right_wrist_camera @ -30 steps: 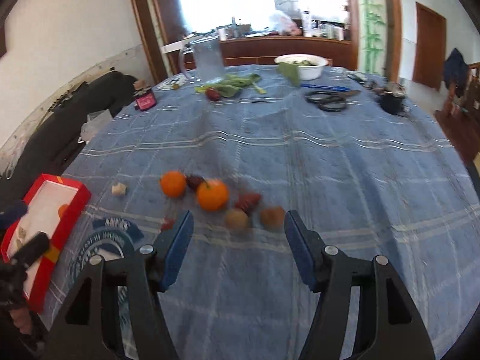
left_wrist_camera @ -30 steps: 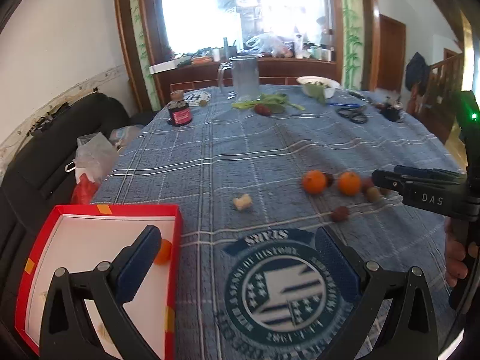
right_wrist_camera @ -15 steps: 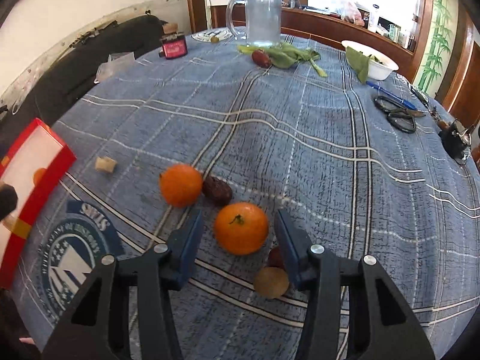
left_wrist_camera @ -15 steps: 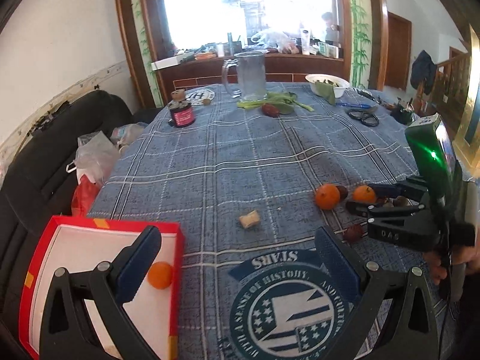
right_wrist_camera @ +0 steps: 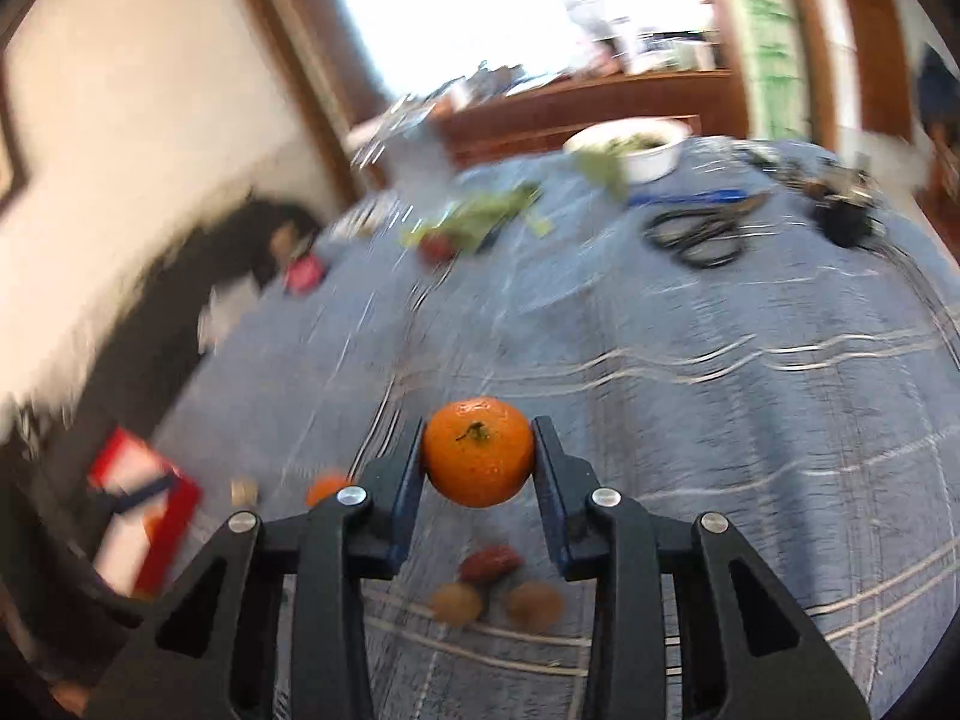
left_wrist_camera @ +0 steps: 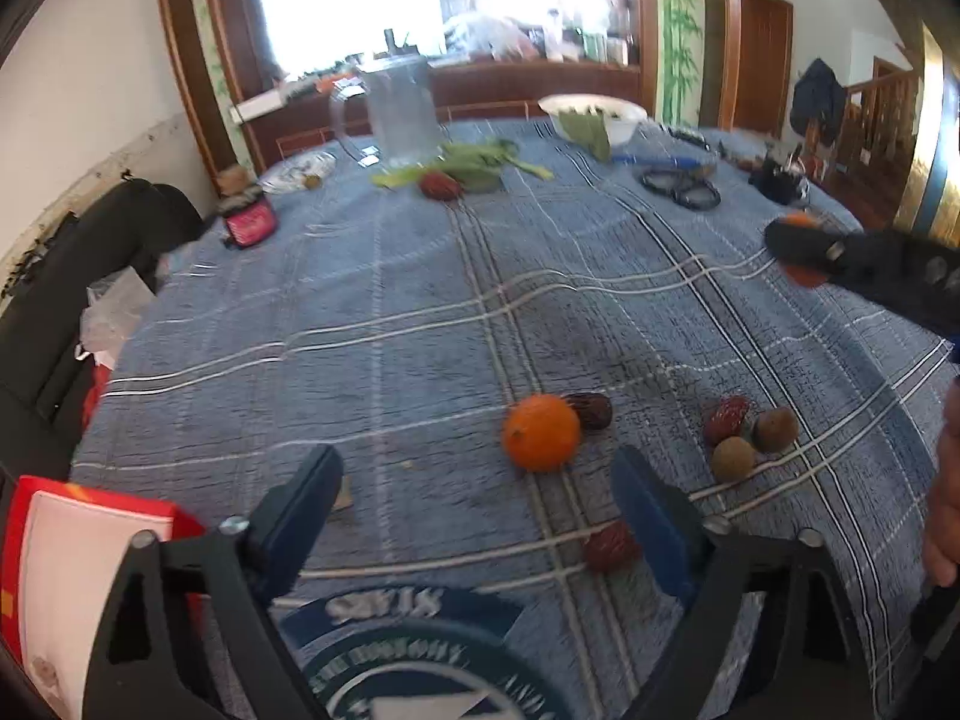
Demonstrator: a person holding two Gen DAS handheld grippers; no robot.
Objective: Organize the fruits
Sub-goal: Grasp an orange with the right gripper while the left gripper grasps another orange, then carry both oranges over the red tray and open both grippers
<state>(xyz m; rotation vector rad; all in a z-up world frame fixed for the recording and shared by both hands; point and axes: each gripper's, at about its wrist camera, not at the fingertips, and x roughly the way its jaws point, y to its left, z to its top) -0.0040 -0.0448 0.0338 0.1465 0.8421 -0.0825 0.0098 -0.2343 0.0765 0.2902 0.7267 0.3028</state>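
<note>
My right gripper [right_wrist_camera: 478,462] is shut on an orange mandarin [right_wrist_camera: 478,452] and holds it above the blue checked tablecloth [right_wrist_camera: 720,396]; it shows in the left wrist view [left_wrist_camera: 804,249] at the right. My left gripper [left_wrist_camera: 474,510] is open and empty, low over the cloth. A second mandarin [left_wrist_camera: 541,433] lies just ahead of it, next to a dark date [left_wrist_camera: 591,410]. A red date [left_wrist_camera: 610,546] lies by its right finger. Two brown longans [left_wrist_camera: 733,459] and a red date [left_wrist_camera: 726,411] lie to the right. The red box [left_wrist_camera: 66,552] with a white inside sits at the lower left.
A glass pitcher [left_wrist_camera: 401,111], green leaves [left_wrist_camera: 480,159], a white bowl [left_wrist_camera: 594,114], scissors [left_wrist_camera: 681,189] and a small red jar [left_wrist_camera: 247,222] stand on the far half of the table. A black sofa [left_wrist_camera: 72,276] runs along the left edge.
My right gripper closed on the mandarin and lifted it off the cloth. My left gripper moved forward and right, away from the red box toward the fruit.
</note>
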